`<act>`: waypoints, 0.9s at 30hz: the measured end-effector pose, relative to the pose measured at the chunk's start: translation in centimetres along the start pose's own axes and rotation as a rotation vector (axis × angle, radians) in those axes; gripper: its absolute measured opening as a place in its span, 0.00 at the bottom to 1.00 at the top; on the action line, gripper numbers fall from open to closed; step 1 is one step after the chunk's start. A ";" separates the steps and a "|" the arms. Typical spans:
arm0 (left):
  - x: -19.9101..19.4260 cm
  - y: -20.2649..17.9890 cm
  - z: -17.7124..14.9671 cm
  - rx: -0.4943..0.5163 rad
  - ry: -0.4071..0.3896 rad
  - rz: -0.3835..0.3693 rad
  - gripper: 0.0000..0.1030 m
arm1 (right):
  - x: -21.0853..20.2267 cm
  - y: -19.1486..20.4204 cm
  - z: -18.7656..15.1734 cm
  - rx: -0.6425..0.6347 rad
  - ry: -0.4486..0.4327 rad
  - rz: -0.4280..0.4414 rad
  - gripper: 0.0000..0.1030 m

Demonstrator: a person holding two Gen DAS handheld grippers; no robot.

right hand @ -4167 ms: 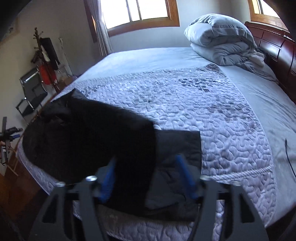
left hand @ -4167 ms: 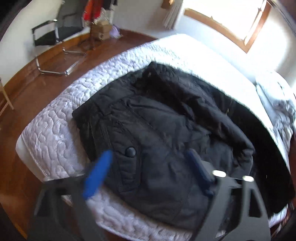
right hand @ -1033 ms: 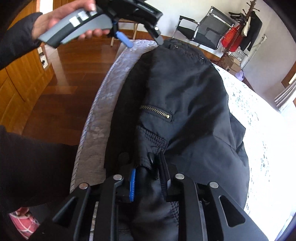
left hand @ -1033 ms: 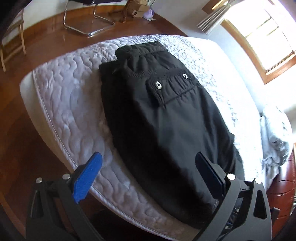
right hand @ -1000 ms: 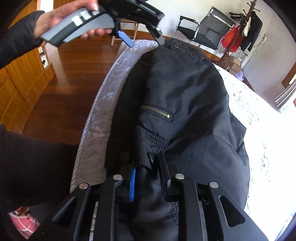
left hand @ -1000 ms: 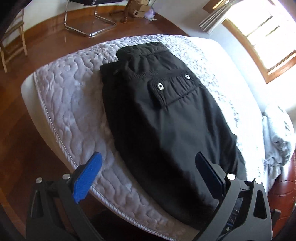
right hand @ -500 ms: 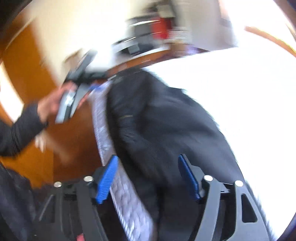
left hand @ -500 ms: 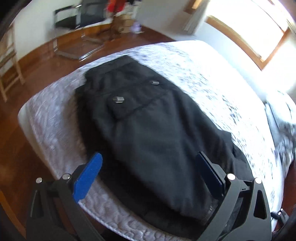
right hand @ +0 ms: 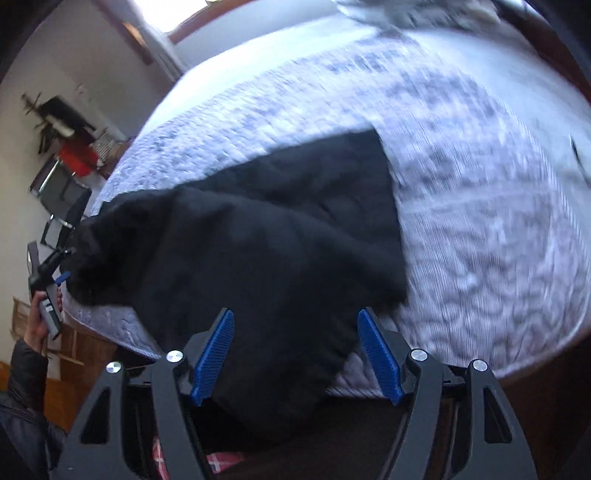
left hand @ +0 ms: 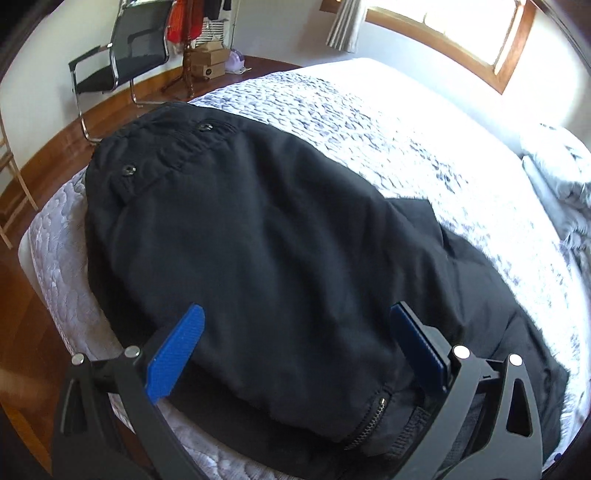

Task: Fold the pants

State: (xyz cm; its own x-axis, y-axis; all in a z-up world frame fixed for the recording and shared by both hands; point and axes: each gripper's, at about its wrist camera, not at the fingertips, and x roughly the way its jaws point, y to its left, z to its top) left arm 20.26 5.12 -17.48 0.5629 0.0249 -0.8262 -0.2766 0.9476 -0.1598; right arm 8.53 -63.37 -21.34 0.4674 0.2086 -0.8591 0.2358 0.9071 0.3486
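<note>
The black pants [left hand: 266,236] lie folded over on the quilted bed [left hand: 369,122], waistband and snap pocket at the far left, a zipper near the front edge. My left gripper [left hand: 295,347] is open and empty, its blue pads low over the near end of the pants. In the right wrist view the pants [right hand: 266,240] lie across the bed corner and hang over the front edge. My right gripper [right hand: 295,350] is open and empty just above that hanging part. The left gripper also shows at far left [right hand: 51,273], held in a hand.
A grey duvet [left hand: 561,177] is bunched at the head of the bed. A black chair [left hand: 122,55], a coat stand with clothes and cardboard boxes [left hand: 210,62] stand on the wooden floor beyond the bed. A window [left hand: 461,29] is behind.
My right gripper has let go of the pants, opened and swung round to face across the bed. My left gripper, still open, has come lower and closer over the pants.
</note>
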 end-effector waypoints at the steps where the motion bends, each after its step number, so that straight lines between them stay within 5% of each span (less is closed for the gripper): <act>1: 0.3 0.0 -0.1 0.012 0.000 0.007 0.97 | 0.6 -0.8 -0.4 0.007 0.010 -0.004 0.69; 7: 0.7 -0.8 -1.0 0.079 -0.003 0.056 0.97 | 3.6 -2.2 -2.1 0.044 0.053 0.057 0.63; 11: 0.9 -1.1 -1.4 0.095 -0.001 0.076 0.97 | 3.0 -2.5 -2.0 0.034 0.026 0.051 0.09; 12: 1.1 -1.1 -1.4 0.096 0.000 0.080 0.98 | 2.6 -2.4 -1.7 0.033 0.023 0.068 0.05; 21: 1.8 -1.6 -1.9 0.116 -0.003 0.109 0.98 | -4.2 -0.6 7.1 -0.183 -0.157 -0.042 0.04; 27: 2.0 -1.9 -2.6 0.135 -0.030 0.137 0.98 | 0.4 -1.5 11.9 -0.240 -0.110 -0.061 0.07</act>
State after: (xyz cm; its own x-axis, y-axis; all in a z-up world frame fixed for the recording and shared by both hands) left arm 19.89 2.50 -20.20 0.5504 0.1644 -0.8186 -0.2467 0.9687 0.0287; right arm 18.53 -68.99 -17.71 0.5515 0.1215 -0.8253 0.0640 0.9803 0.1870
